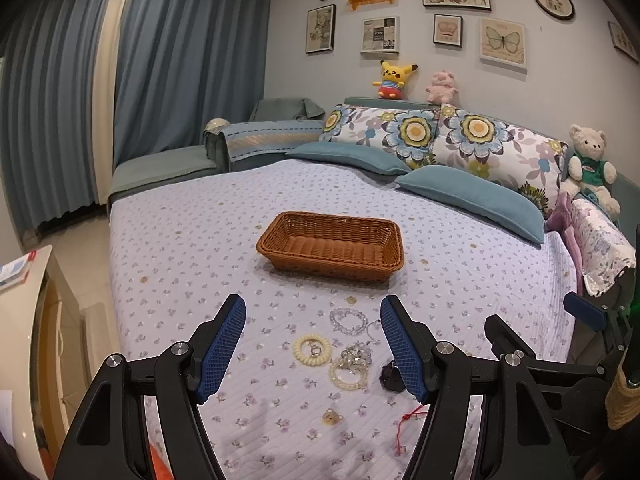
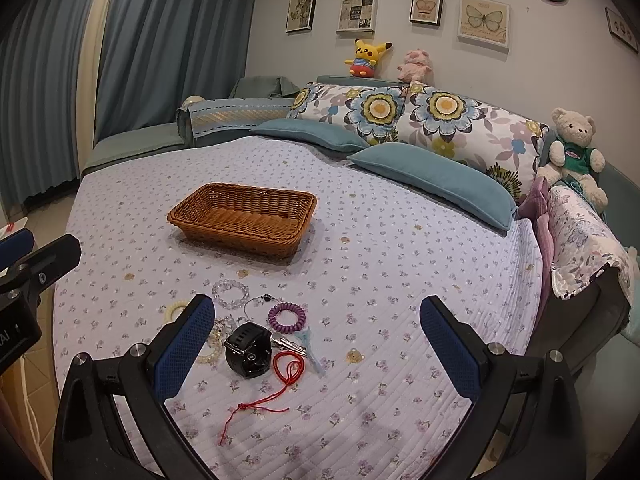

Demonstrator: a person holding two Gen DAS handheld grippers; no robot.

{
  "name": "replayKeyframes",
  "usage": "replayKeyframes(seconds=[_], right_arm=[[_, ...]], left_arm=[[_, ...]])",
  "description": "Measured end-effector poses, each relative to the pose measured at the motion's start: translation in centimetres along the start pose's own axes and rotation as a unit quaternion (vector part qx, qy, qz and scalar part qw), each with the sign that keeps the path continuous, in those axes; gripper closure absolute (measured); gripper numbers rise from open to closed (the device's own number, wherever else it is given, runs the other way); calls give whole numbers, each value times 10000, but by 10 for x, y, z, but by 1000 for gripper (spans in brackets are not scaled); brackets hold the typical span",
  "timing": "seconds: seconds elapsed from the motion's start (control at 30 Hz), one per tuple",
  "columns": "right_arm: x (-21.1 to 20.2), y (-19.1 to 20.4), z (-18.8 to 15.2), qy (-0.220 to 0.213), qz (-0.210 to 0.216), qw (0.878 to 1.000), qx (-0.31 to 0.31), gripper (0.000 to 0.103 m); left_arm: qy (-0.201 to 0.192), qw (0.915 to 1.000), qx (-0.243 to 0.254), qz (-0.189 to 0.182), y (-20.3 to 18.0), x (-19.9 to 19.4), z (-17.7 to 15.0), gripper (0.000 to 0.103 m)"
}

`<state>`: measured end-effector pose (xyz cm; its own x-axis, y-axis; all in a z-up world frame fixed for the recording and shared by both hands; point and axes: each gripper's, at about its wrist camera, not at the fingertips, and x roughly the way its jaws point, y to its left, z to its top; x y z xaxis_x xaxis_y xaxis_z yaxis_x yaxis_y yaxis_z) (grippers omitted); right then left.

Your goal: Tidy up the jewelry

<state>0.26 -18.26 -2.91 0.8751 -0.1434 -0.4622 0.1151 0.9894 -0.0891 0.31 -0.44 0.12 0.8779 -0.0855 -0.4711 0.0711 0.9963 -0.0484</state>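
Jewelry is lying in a loose cluster on the bedspread (image 2: 400, 280), low and left of centre in the right wrist view, none of it sorted yet.

Pieces showing: a clear bead bracelet (image 2: 230, 293) at the top of the cluster, a purple coil band (image 2: 286, 316) to its right, a black watch (image 2: 247, 350) below them, and a red cord (image 2: 276, 384) trailing from beside the watch toward the bottom of the frame. Keys (image 2: 290, 345) are sitting just right of the watch, touching or nearly so. In the left wrist view, a cream coil band (image 1: 312, 349) and a pearl bracelet (image 1: 349, 374) with some crystal pieces tangled on it are lying at lower centre.

The wicker basket (image 2: 244, 220) is sitting above the cluster, well apart from it, upper left of centre. Its floor is showing bare weave; nothing is visible inside. Judgement: the task is at its start, every piece is waiting to be moved, presumably into the basket.

The left gripper (image 1: 313, 344) is hanging over the cluster with its jaws spread wide, nothing between them. The right gripper (image 2: 318, 344) is likewise gaping and carrying nothing, its frame taking in the watch, keys and cord.

Cushions, stuffed toys and framed pictures are filling the upper frame, away from the work.
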Motion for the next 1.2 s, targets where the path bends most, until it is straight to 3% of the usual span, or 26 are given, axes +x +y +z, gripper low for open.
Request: replayKeyframes(seconds=[0.3, 0.5, 0.67, 0.9, 0.97, 1.03, 1.1, 1.2], right_arm=[[7, -3, -2, 70, -10, 10000, -21, 0], [29, -30, -12, 242, -20, 9995, 207, 0], [53, -41, -29, 362, -42, 9993, 110, 7], [84, -38, -50, 573, 159, 9981, -153, 14], [94, -35, -56, 682, 286, 9971, -170, 17], [106, -34, -62, 862, 439, 9952, -138, 38], [122, -35, -69, 1143, 572, 9918, -82, 48], [138, -39, -75, 1347, 683, 9885, 46, 50]], left_arm=[[69, 9999, -14, 82, 10, 7, -3, 31], [358, 9985, -379, 175, 57, 35, -13, 31], [726, 9963, -457, -32, 77, 68, -31, 31], [1190, 9910, -539, -296, 74, 116, -53, 32], [1295, 9896, -515, -362, 73, 129, -59, 32], [1413, 9875, -533, -455, 71, 140, -63, 32], [1556, 9842, -597, -599, 72, 153, -68, 32], [1726, 9797, -663, -779, 73, 170, -71, 32]])
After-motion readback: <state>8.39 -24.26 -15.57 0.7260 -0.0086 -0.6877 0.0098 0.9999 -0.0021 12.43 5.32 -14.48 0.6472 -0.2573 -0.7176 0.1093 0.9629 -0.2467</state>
